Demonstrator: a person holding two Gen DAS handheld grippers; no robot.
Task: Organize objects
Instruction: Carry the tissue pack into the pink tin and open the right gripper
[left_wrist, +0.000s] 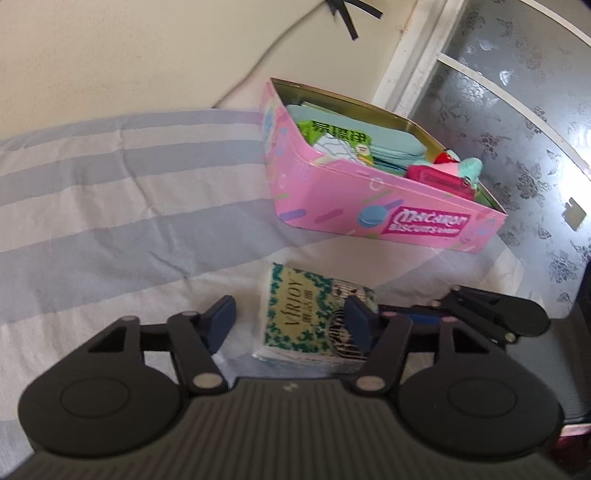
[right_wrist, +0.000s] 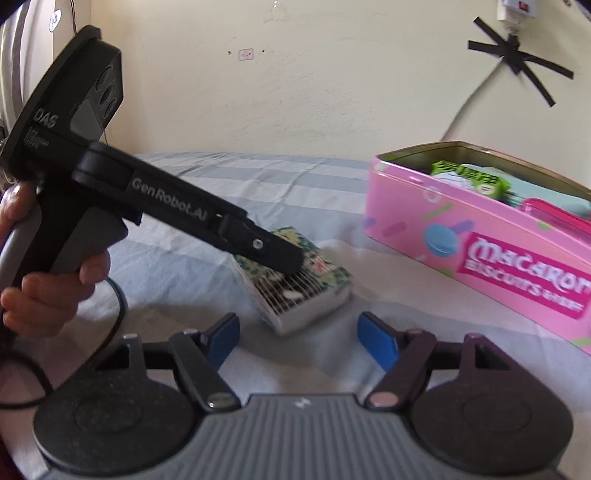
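Blue-padded fingers (left_wrist: 221, 317) of the left gripper (left_wrist: 290, 319) stand spread wide, straddling a small green-and-cream floral-print tissue pack (left_wrist: 295, 314) that lies flat on the grey-and-white striped bedsheet (left_wrist: 110, 206). The right-hand pad overlaps the pack's edge in the left wrist view; whether it touches cannot be told. The left-hand pad stands apart from the pack. Nothing is clamped.

The right gripper (right_wrist: 299, 338) is likewise released, its blue pads (right_wrist: 373, 334) wide apart and empty, just short of the pack's near end (right_wrist: 295, 291). The left gripper's black finger tip crosses over the pack in this view.

The pink rectangular biscuit tin (left_wrist: 369, 199) sits open beyond the pack, near the wall, already holding a green packet (left_wrist: 340, 138), teal fabric items and a pink pouch (left_wrist: 439, 179).

Risks, as judged:
- Off-centre closing: the pack lies nearer one pad, so closing would likely push it sideways across the sheet before it is gripped.
- Soft wrapper: the pack may buckle or slip under a narrow pinch.
- Gripper interference: both tools converge on the same pack; their fingers may collide.
- Crowded tin: little free room shows inside, so the pack may snag on the rim or perch on the contents.
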